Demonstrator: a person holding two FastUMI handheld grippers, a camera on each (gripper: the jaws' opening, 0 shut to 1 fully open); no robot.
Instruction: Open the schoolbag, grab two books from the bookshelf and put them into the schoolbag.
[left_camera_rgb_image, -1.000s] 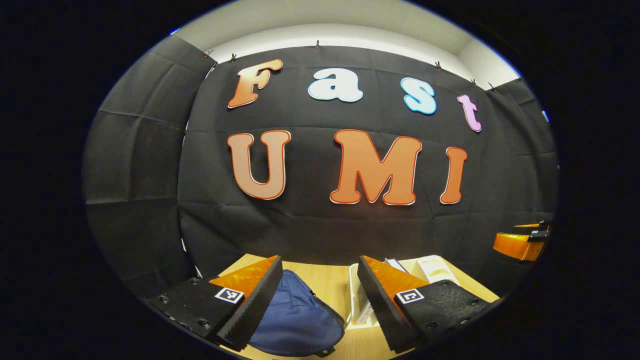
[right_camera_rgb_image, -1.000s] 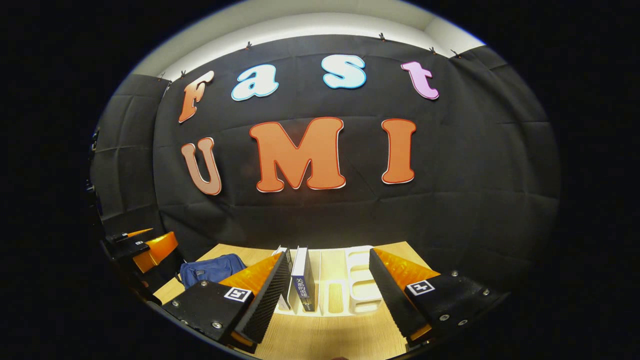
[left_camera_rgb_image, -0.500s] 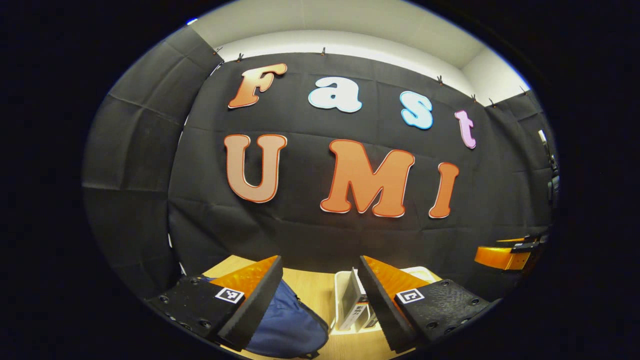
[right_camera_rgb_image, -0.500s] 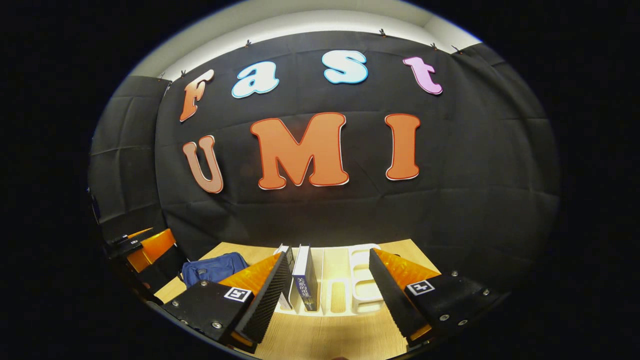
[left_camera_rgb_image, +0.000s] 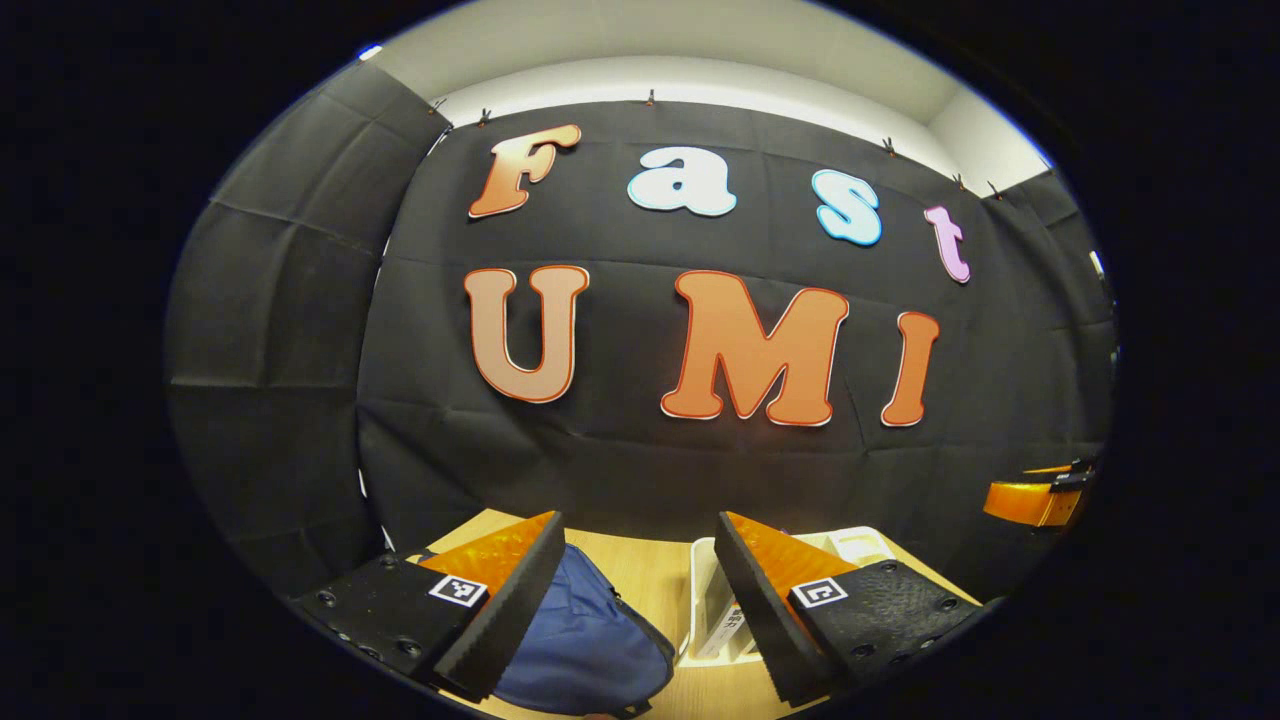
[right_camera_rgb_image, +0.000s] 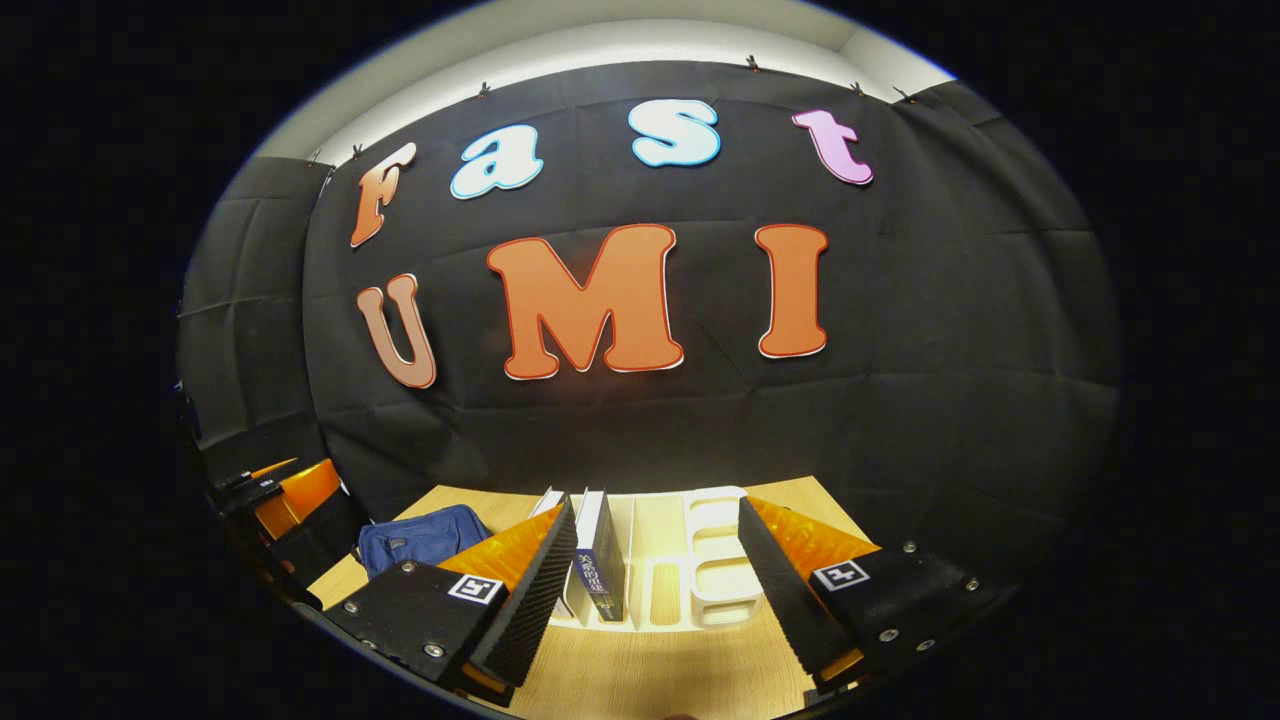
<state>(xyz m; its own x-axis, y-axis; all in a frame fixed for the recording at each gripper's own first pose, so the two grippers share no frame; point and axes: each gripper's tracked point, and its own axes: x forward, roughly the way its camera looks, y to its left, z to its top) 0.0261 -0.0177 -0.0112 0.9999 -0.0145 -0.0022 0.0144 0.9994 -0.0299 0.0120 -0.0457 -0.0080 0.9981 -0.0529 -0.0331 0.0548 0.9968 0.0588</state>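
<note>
1. Two grippers hang above a wooden table (right_camera_rgb_image: 660, 680), both with jaws spread wide and nothing between them: the left gripper (left_camera_rgb_image: 640, 600) in the left gripper view, the right gripper (right_camera_rgb_image: 650, 590) in the right gripper view.
2. The white bookshelf (right_camera_rgb_image: 715, 570) serves as landmark; it stands on the table in front of the black cloth wall (right_camera_rgb_image: 900, 400).
3. In the right gripper view, the other gripper (right_camera_rgb_image: 290, 495) shows far to the left of the bookshelf, beyond the schoolbag; no hand or tool stands between the right gripper and the bookshelf.
4. The schoolbag (right_camera_rgb_image: 420, 538) is dark blue and soft, lying flat on the table to the left of the bookshelf, apart from it. In the left gripper view it lies (left_camera_rgb_image: 580, 640) just beyond the left finger; whether its zip is open I cannot tell.
5. Two books stand upright in the left slots of the bookshelf: a dark-spined book (right_camera_rgb_image: 598, 570) and a pale book (right_camera_rgb_image: 552, 505) beside it, partly hidden by the right gripper's left finger.
6. The right slots of the bookshelf hold nothing, and bare table lies in front of the bookshelf toward the near edge.
</note>
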